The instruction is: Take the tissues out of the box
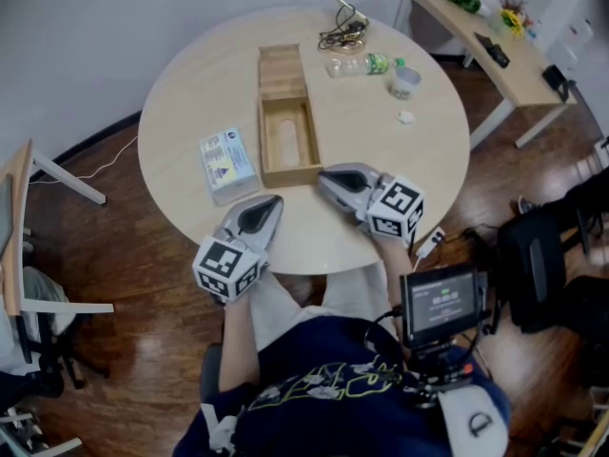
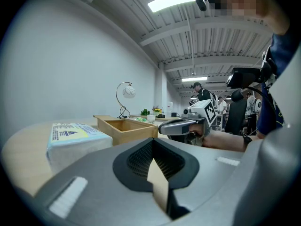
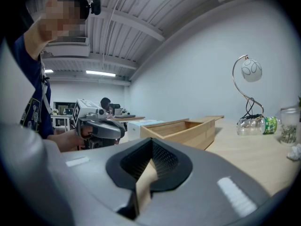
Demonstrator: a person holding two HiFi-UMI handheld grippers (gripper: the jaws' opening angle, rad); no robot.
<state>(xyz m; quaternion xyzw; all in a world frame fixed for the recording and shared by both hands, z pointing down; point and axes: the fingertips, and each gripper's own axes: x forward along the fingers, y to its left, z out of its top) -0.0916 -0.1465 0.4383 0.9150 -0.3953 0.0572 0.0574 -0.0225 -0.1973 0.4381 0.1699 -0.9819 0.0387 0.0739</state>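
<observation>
Nearest, at the table (image 1: 400, 184) edge: left gripper (image 1: 272, 202), jaws pressed fully together with nothing between them. The right gripper (image 1: 325, 175) is in the same state, jaws flat on each other and empty.

Just ahead of the left jaws, a little to their left, is the tissue pack (image 1: 228, 165). It lies flat on the table, label up, outside the box. Its long side runs close along the box's left wall; I cannot tell whether they touch.

The wooden box (image 1: 290, 173) lies ahead of and between the two tips, its near wall just beside the right jaws. The open hollow looks bare. The far part is covered by a wooden panel.

Handling, as a judgement: the pack is light, soft and film-wrapped. It should give under the pads, and the film is probably slick. It is not fragile. The best hold is likely across the short width, pads on the two long edges at mid-length, closing until the wrap dents. A pinch at a corner would likely crumple or slip.

Well beyond both tips: bottle (image 1: 366, 64), cup (image 1: 405, 81), lamp (image 1: 344, 22).
</observation>
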